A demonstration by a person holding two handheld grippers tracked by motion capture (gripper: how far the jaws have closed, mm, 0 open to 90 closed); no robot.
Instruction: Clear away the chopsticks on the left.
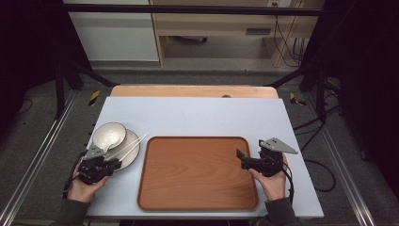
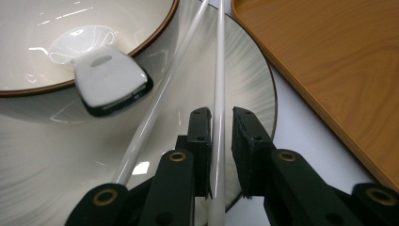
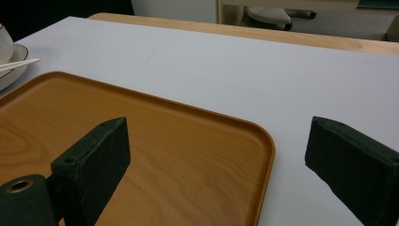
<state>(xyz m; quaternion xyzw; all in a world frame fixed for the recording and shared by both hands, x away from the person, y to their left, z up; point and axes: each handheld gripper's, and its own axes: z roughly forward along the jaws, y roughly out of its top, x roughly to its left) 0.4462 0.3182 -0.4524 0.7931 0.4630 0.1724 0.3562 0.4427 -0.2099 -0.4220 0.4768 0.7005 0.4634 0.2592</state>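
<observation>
A grey-white plate (image 1: 132, 151) lies at the table's left with a cream, brown-rimmed bowl (image 1: 109, 134) on it. A white spoon (image 2: 109, 81) rests in the bowl (image 2: 56, 42). Two white chopsticks (image 1: 131, 145) lie across the plate (image 2: 244, 80). My left gripper (image 1: 112, 163) is at the plate's near edge. Its jaws stand narrowly apart around one chopstick (image 2: 219, 70), with a small gap at the right jaw, so my left gripper (image 2: 221, 117) is open. My right gripper (image 1: 243, 160) (image 3: 221, 150) is wide open and holds nothing, astride the right rim of the wooden tray (image 1: 197, 172).
The tray (image 3: 141, 132) takes up the middle of the pale mat (image 1: 197, 117). Bare mat (image 3: 235, 70) stretches behind it to the table's wooden far edge (image 1: 193, 91). Black frame posts stand at both sides of the table.
</observation>
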